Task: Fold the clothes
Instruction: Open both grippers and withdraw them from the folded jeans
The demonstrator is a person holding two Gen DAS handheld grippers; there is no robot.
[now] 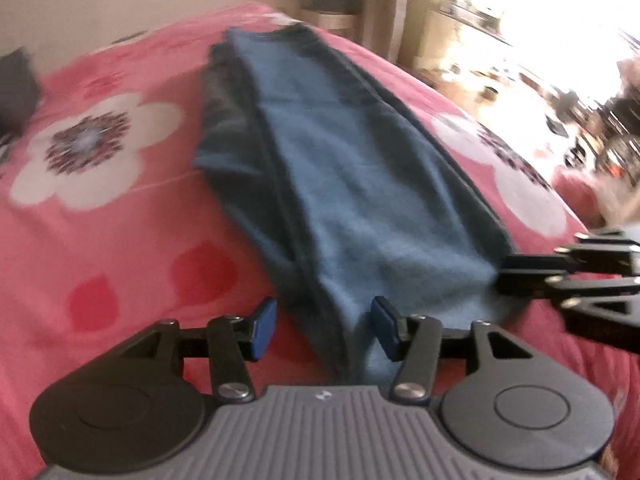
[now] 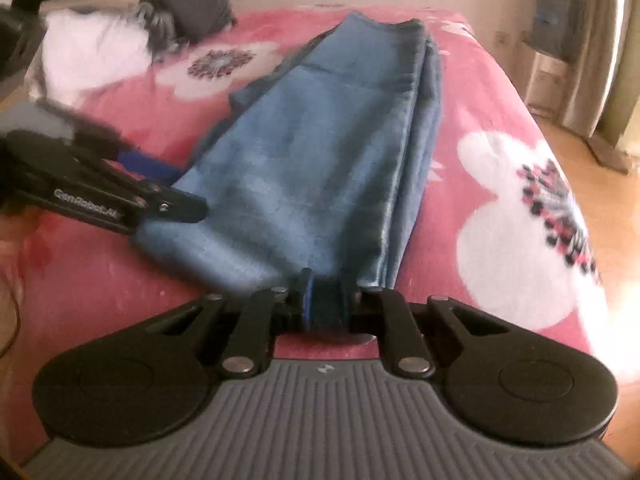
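A blue garment (image 1: 340, 168) (image 2: 320, 152), folded lengthwise into a long strip, lies on a pink flowered bedspread (image 1: 100, 240) (image 2: 480, 200). My left gripper (image 1: 325, 328) is open at the strip's near end, and the cloth's hem lies between its blue pads (image 1: 265, 326). In the right wrist view the left gripper (image 2: 172, 184) reaches in at the cloth's near left corner. My right gripper (image 2: 327, 305) is shut on the near edge of the garment. In the left wrist view the right gripper (image 1: 504, 276) pinches the near right corner.
A pile of white and grey clothes (image 2: 100, 48) sits at the bed's far left, and a dark item (image 1: 16, 84) lies there in the left wrist view. The bed edge drops to a wooden floor (image 2: 592, 152) on the right. A small stand (image 2: 552, 40) stands by the wall.
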